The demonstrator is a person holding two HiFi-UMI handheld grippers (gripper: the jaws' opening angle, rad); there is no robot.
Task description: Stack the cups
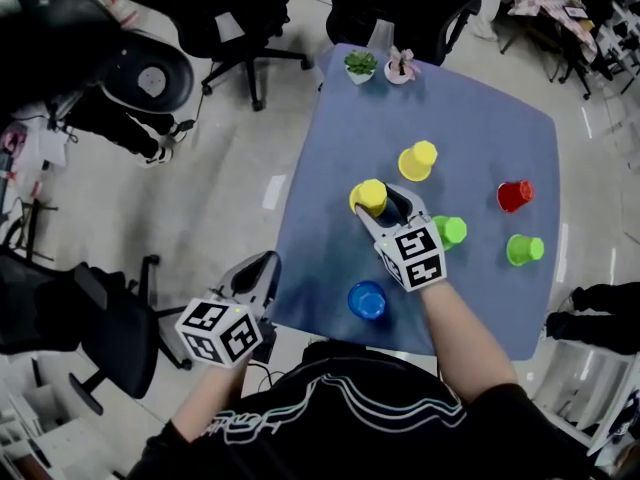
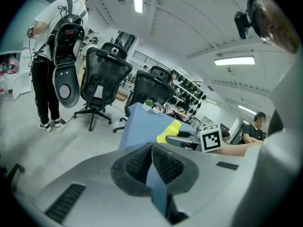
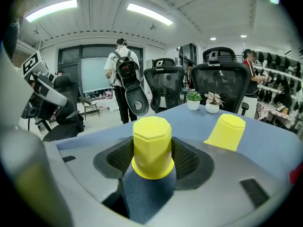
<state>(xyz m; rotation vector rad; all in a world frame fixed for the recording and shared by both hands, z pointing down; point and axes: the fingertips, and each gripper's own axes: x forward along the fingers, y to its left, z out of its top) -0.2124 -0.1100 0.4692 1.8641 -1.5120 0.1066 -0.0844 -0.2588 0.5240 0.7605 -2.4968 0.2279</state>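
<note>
Right gripper (image 3: 151,150) on a yellow cup (image 1: 368,196)

Nearest, the left gripper (image 2: 151,150) hangs off the table (image 1: 500,118) edge, jaws pressed together, empty — clear of the work. Farther in, the right gripper pinches the upturned yellow cup on the table, probably to carry it onto the second yellow cup (image 1: 417,160) beyond.

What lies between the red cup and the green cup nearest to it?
Nothing; the head view shows only bare table between the red cup and green cup.
</note>
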